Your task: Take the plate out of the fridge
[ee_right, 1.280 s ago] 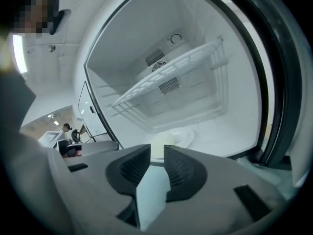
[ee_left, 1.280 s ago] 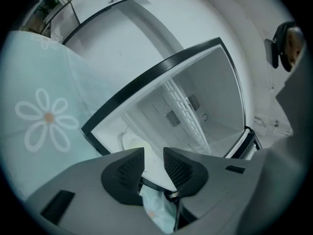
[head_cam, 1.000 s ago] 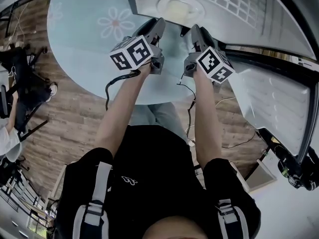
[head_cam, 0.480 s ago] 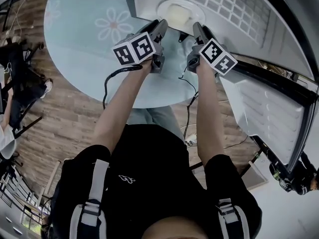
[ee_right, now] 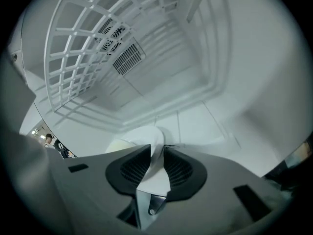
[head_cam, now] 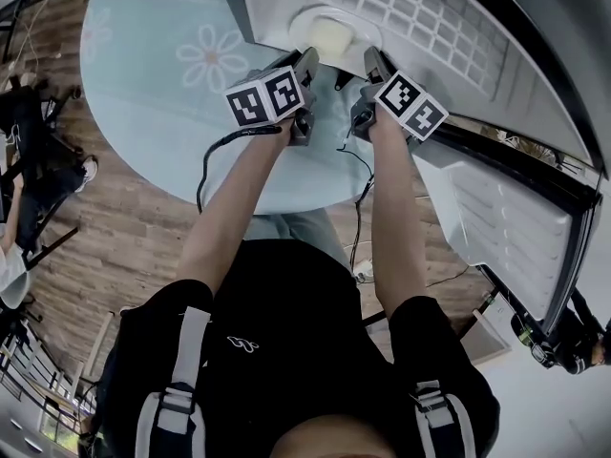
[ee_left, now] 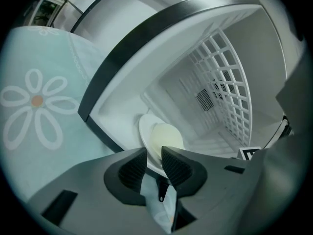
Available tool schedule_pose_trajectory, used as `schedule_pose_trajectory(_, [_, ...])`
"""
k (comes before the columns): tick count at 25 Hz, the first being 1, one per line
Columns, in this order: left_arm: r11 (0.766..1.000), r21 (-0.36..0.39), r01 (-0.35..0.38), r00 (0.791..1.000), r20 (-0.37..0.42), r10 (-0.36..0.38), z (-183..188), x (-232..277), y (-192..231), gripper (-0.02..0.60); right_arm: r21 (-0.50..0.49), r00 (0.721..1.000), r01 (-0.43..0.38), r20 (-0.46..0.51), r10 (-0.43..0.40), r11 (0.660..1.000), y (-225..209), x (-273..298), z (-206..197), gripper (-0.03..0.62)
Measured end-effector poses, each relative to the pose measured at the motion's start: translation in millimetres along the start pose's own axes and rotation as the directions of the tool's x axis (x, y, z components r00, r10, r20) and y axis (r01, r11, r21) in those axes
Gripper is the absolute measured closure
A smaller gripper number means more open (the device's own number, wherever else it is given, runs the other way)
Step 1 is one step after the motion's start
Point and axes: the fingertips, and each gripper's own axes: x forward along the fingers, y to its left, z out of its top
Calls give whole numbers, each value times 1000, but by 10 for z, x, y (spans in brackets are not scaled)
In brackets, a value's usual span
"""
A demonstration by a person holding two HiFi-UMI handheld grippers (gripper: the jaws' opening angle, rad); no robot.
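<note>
Two tongs meet the plate [head_cam: 329, 32] at its near rim, and in the head view the marker cubes and hands cover the jaw tips, so the grip cannot be read there. From the left: the bench [head_cam: 158, 103] under its pale blue daisy cloth is cut off at the frame edge. The left tongs [head_cam: 307, 58] are closing, and their own view shows the left tongs [ee_left: 154, 153] with the rim of the plate [ee_left: 145, 130] filling the gap between the pads. A pale lump [ee_left: 166, 137] lies on it, too blurred to name. The right tongs [head_cam: 370, 60] are closing too. Only their own view shows the right tongs [ee_right: 157, 152] pinching the white rim of the plate [ee_right: 142, 133]. The plate sits on the floor of the fridge [head_cam: 449, 36], just inside the opening, below the wire shelf [ee_right: 88, 43]. A second ago both tongs stood short of the plate, over the bench.
</note>
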Motion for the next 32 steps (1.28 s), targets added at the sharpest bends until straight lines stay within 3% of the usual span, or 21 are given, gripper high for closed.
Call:
schedule_pose_trajectory(11, [997,-70,39,999,25,-37,13,-74,-34,518,157,997,-76,33,72,985,10,-66,-65,533])
schedule_pose_trajectory(19, [994,98,41,998,41,-45,-75,-432,-198,512,238,991,-122,92,102,964,111,-452,-274,534])
schedule_pose_trajectory(26, [992,91,86,994,57,-92,-218,-874,-404,506,322,974,-178,191,120,930,279,-972,-368,548])
schedule_pose_trajectory(32, [994,52,98,994,36,-100,-463,-1337,-493,506,323,965,-224,208,162,920,446,-1446,-546,551])
